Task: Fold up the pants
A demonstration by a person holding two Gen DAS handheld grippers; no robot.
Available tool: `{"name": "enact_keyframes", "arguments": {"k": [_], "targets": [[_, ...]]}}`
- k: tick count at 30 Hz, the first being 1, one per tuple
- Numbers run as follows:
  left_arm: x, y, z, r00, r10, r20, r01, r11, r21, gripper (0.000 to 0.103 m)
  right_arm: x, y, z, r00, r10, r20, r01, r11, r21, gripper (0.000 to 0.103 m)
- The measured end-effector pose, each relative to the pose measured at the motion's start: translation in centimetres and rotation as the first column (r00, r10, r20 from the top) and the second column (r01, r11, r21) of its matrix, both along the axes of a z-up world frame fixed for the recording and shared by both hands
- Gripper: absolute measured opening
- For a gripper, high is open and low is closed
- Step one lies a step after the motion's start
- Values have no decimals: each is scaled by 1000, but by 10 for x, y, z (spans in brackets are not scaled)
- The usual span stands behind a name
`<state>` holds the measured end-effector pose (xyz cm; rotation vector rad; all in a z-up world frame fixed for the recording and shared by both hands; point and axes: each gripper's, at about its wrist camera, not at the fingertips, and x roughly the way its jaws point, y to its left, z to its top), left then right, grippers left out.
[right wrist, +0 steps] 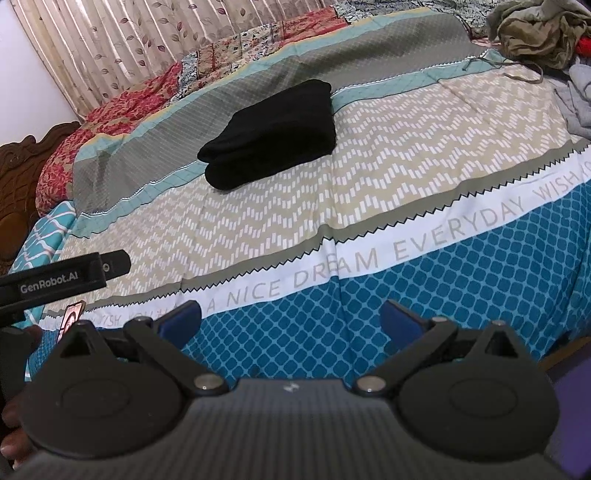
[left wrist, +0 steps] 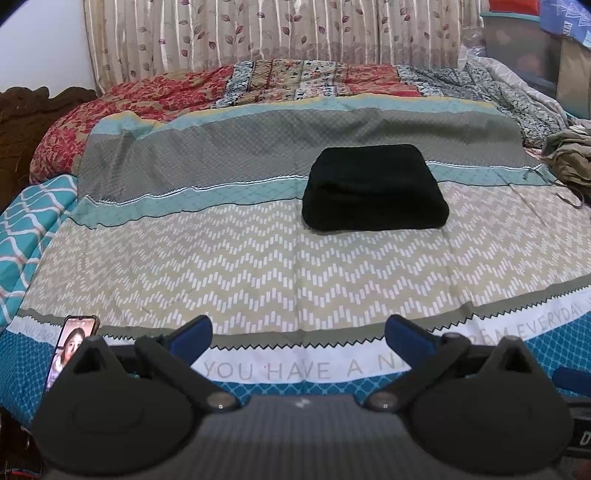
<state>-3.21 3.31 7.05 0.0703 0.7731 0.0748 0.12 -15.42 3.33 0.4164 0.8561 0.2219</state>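
The black pants lie folded into a thick, soft rectangular bundle on the patterned bed, well apart from both tongs. They sit toward one o'clock of the left tongs and eleven o'clock of the right tongs; neither looks clearly nearer. Both tongs gape wide, empty. The bundle's long axis runs across the left view.

you're looking at a bed covered by a striped bedspread in teal, grey and beige zigzag, printed with "have a nice dream everyday". behind it there's a red floral quilt, then leaf-print curtains and a plain white wall. a carved dark wood headboard sits at the left.
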Motion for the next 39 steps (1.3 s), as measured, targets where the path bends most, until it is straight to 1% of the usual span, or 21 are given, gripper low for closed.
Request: {"name": "enact_keyframes", "arguments": {"k": [6,10,16,19,25,27,31,33,39], "targets": [[-4,-1,3,1000,-22,11,22,999,-23,103,-1,0,1,1000,0,4,0,1000,2,103],[-6,-1,5,1000,-20,25,20,1000,-16,103,-1,-1,2,1000,2,-1,-2,1000,0,103],[-7,3,5,999,-31,9,32,997,-64,103,-1,0,1,1000,2,-8,-2,1000,2,103],[-9,1,6,999,-33,20,35,998,-58,103,0,0,-1,1000,3,-18,-3,1000,6,103],[-3,7,2,1000,-3,-22,1,997,-77,103,0,-1,-4,999,1,-37,-1,1000,13,103],[-4,8,2,1000,3,-25,-5,997,-82,103,0,-1,-4,999,0,-41,0,1000,16,103],[-5,6,1,1000,10,-18,-11,999,-48,103,0,0,-6,999,4,-50,-3,1000,20,103],[-3,4,-1,1000,14,-27,-15,1000,-27,103,0,1,-6,999,7,-53,-6,1000,21,103],[-3,0,-8,999,-2,-52,2,1000,-6,103,1,-1,-9,998,5,-69,-3,1000,27,103]]}}
